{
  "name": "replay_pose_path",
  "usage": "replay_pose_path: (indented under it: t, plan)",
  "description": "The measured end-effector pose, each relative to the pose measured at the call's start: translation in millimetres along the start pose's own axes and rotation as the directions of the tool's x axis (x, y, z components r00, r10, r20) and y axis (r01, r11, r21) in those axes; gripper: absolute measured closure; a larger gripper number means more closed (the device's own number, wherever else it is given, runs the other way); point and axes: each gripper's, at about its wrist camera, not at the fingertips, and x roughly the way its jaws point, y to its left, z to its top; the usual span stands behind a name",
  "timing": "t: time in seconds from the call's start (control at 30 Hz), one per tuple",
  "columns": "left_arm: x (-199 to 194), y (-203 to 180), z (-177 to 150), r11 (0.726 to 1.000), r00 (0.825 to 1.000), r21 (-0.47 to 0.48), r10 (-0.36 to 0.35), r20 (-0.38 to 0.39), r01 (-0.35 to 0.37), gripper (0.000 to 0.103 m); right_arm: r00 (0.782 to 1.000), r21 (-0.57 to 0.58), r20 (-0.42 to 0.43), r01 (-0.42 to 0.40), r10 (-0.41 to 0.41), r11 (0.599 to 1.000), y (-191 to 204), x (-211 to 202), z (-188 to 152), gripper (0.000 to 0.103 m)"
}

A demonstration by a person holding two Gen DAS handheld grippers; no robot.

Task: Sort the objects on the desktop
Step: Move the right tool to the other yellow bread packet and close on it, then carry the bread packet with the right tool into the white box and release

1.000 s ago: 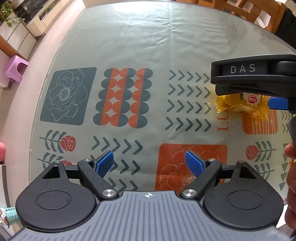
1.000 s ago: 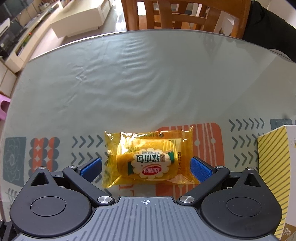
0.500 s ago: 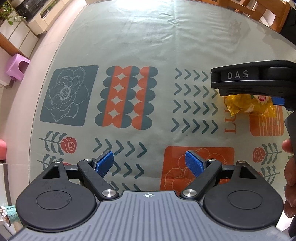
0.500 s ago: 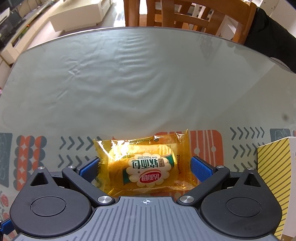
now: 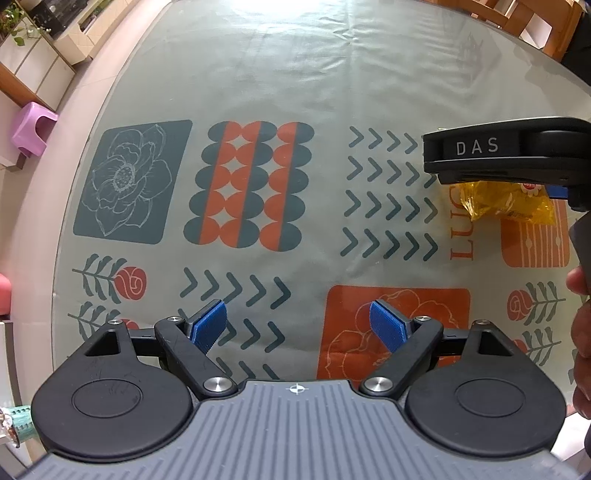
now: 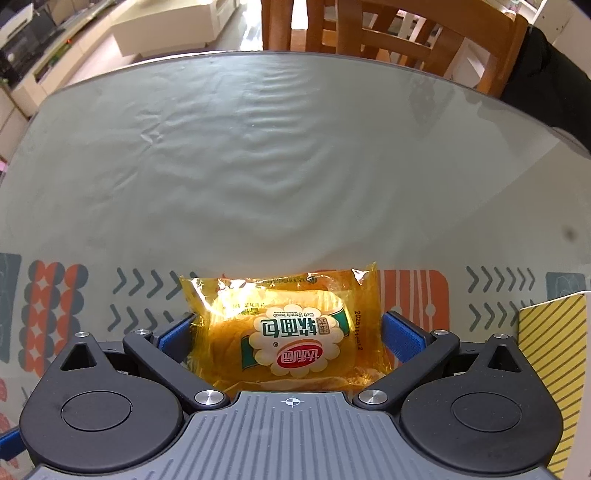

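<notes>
A yellow soft-bread packet [image 6: 291, 332] with a red and white label lies between the blue pads of my right gripper [image 6: 290, 334]. The jaws are wide and stand at both sides of the packet; the left pad [image 6: 177, 334] touches its edge. In the left wrist view the packet [image 5: 506, 201] shows at the far right under the black body of the right gripper [image 5: 506, 155]. My left gripper [image 5: 301, 325] is open and empty, low over the patterned tablecloth [image 5: 258, 184].
A yellow-striped white box [image 6: 554, 369] stands right of the right gripper. Wooden chairs [image 6: 388, 33] stand beyond the far table edge. A purple stool [image 5: 31, 127] is on the floor at left. The round table's glass edge [image 5: 92, 122] curves along the left.
My right gripper has moved forward around the packet, which now sits deeper between the jaws. The left gripper has drifted slightly back and left; it stays open.
</notes>
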Motion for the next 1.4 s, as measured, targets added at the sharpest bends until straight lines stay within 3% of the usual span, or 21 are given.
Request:
replay_pose_path:
  t: [0.37,0.5,0.53,0.57,0.63,0.73,1.03,1.4]
  plan:
    - [1,5,3,1.0,1.0,0.018,-0.008,0.003,0.008,0.0,1.0,-0.048,0.007,-0.012,0.013,0.999,-3,-7,1,0.0]
    - [-4,2,0,0.998,0.998,0.059,0.014,0.054,-0.017,0.001,1.0,-0.065,0.012,-0.016,0.017,0.998,-4,-10,1,0.0]
    - [-6,1,0,0.998,0.998,0.066,0.016,0.067,-0.02,0.015,1.0,-0.068,0.015,-0.017,0.018,0.998,-4,-10,1,0.0]
    - [-8,1,-1,0.997,0.997,0.073,0.016,0.078,-0.021,0.035,1.0,-0.071,0.018,-0.018,0.019,0.997,-4,-11,0,0.0]
    - [-9,5,1,0.999,0.998,0.054,-0.006,0.07,0.003,0.057,0.999,-0.076,0.025,-0.02,0.022,0.997,-4,-12,-1,0.006]
    - [-9,12,4,1.0,0.998,0.017,-0.012,0.064,0.011,0.069,0.999,-0.084,0.035,-0.023,0.026,0.996,-4,-15,-2,0.024]
    - [-15,13,0,1.0,0.996,0.03,-0.01,0.089,0.008,0.09,0.997,-0.085,0.063,-0.033,0.039,0.996,-5,-23,-7,0.034]
    - [-33,0,-11,1.0,0.992,0.03,0.0,0.126,-0.004,0.091,0.99,-0.096,0.136,-0.032,0.045,0.995,-15,-60,-20,0.035]
